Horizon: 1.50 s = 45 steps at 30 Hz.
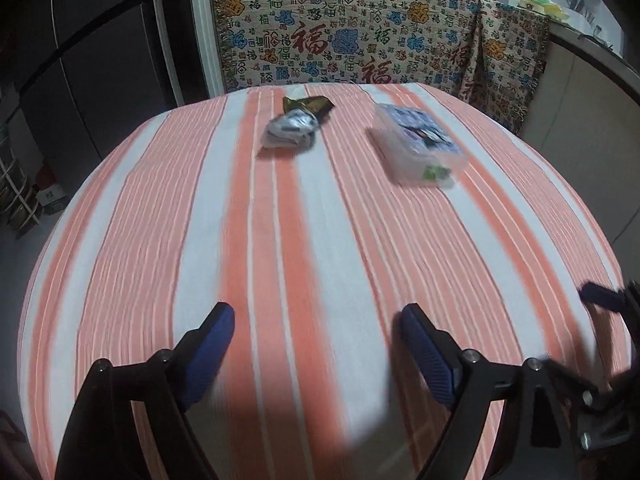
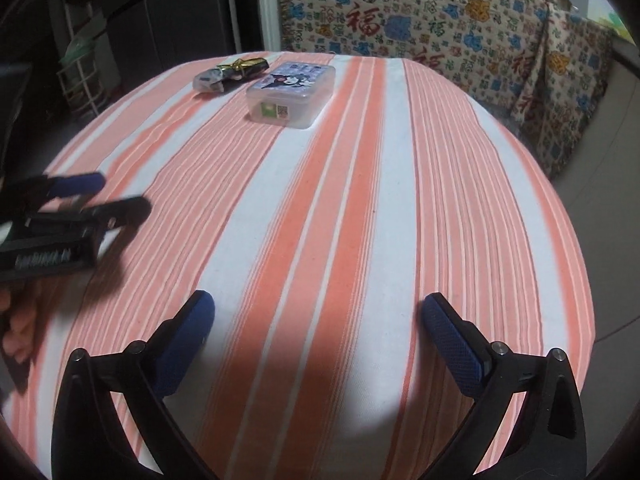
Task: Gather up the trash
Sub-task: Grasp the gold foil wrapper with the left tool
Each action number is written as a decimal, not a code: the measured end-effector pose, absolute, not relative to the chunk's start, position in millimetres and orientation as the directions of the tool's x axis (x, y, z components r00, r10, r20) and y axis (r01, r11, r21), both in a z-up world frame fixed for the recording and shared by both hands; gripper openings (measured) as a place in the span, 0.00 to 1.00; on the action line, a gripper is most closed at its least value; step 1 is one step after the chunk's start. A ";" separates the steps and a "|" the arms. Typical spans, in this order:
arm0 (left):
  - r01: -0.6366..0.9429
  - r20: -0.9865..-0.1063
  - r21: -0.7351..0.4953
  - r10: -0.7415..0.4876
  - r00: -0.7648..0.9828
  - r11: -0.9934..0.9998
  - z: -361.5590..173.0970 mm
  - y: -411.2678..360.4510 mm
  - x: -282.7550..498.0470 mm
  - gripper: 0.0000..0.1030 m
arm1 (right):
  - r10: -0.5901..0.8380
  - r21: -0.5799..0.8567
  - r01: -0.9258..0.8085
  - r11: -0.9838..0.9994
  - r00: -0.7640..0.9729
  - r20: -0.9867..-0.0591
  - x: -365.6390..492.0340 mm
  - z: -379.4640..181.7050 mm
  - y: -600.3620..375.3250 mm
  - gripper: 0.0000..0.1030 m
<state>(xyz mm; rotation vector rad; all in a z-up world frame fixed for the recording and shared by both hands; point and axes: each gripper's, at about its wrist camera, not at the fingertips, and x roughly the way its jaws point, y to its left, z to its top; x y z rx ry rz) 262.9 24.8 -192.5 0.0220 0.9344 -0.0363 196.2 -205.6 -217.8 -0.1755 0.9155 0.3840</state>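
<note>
At the bottom of my left wrist view, the left claw (image 1: 316,316) hangs spread wide over the striped tabletop (image 1: 320,260), gripping nothing. My right claw (image 2: 318,306) is likewise parted and empty at the bottom of its own frame. Only the right view catches the left claw from the side, at the left edge, blurred, with fingers of the hand behind it. The left view shows just a blue tip of the right claw at its right edge. Farther up the tabletop, in the upper middle, lies a crumpled silvery wrapper (image 1: 290,130) touching a dark green-gold wrapper (image 1: 310,105). Just beside them sits a clear plastic box (image 1: 418,144) with a cartoon-printed lid, flat and closed. A patterned cloth (image 1: 360,28) hangs beyond.
</note>
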 end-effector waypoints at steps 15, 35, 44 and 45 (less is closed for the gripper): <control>0.088 -0.803 0.010 -0.044 0.594 0.996 -196.6 25.4 406.8 0.88 | 0.244 0.007 -0.396 0.918 0.551 -0.798 194.0 -220.8 -206.0 1.00; 0.035 -0.802 0.053 0.022 0.597 0.998 -181.8 42.4 247.6 0.39 | 0.244 0.007 -0.397 0.918 0.549 -0.800 193.5 -221.1 -207.9 1.00; 0.030 -0.809 0.031 0.008 0.587 0.999 -190.1 43.8 224.1 0.86 | 0.245 0.009 -0.397 0.918 0.548 -0.800 194.1 -221.0 -208.7 1.00; 0.026 -0.810 0.019 0.000 0.587 0.999 -191.2 46.0 223.3 0.88 | 0.247 0.011 -0.398 0.917 0.548 -0.799 194.5 -220.8 -208.5 1.00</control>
